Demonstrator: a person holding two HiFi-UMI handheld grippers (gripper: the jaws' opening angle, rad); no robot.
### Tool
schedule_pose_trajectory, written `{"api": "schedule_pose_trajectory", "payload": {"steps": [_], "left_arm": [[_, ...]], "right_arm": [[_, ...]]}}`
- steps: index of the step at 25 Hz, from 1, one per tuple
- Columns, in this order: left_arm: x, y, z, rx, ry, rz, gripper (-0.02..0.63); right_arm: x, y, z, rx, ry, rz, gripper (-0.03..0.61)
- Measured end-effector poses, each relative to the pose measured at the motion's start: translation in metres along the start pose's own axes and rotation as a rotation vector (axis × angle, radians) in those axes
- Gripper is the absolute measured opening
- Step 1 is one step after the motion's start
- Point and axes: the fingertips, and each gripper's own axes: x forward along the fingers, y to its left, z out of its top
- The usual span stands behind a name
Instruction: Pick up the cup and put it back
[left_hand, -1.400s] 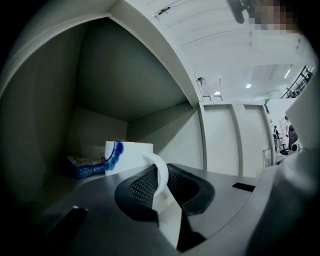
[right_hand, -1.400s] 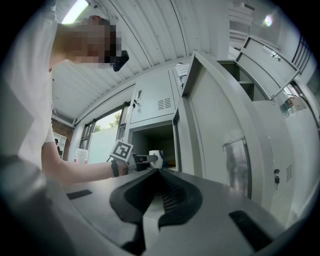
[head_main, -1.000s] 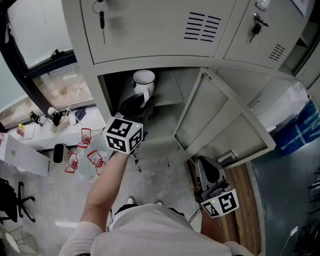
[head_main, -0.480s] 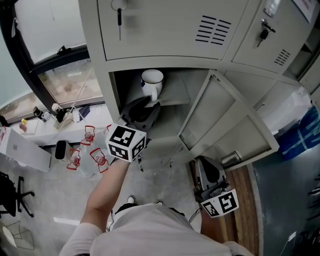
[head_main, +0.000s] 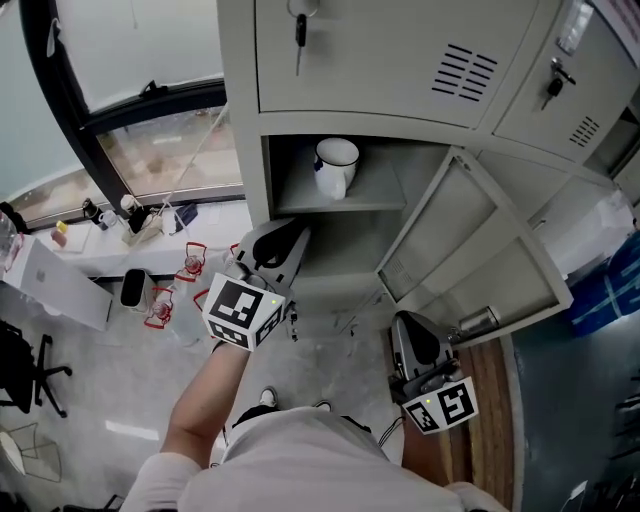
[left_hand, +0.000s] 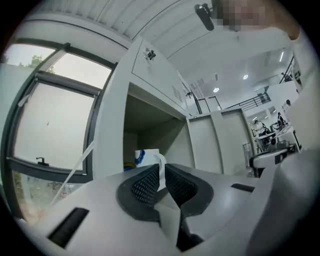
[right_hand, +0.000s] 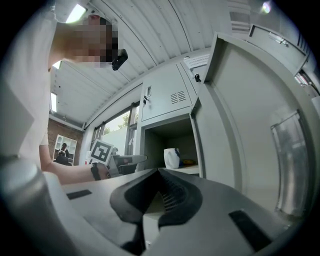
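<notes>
Cup (head_main: 336, 165): white with a blue mark, upright on the shelf (head_main: 385, 196) inside the open locker compartment.
Left gripper (head_main: 285, 240): held out in front of the compartment, apart from the cup; its fingers have just been closing and now stand a thin slit apart, with nothing between them.
Right gripper (head_main: 412, 335): low beside the locker door (head_main: 480, 262), well apart from the cup; fingers together, empty.
Door: swung open.

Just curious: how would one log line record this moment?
cup: upright on locker shelf | left claw: empty, jaws just been closing, short of cup | right claw: shut, empty
</notes>
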Motion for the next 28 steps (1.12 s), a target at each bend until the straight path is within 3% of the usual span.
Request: {"api": "schedule_pose_trajectory", "payload": {"steps": [13,20,28], "left_arm": [[-0.116,0.05,-0.005,-0.006,-0.035,0.139,0.021],[-0.153,0.056,0.006,0.035,-0.058,0.15,0.021],[-0.207,0.063,0.005,0.015,-0.124,0.216,0.02]], "right_arm": [[0.017,0.019,-0.001,-0.009,0.009,0.006,0.017],[0.019,0.02,0.005,-0.03,0.004,-0.032,0.017],[0.009,0.008,0.01,-0.048,0.009,-0.109,0.017]]}}
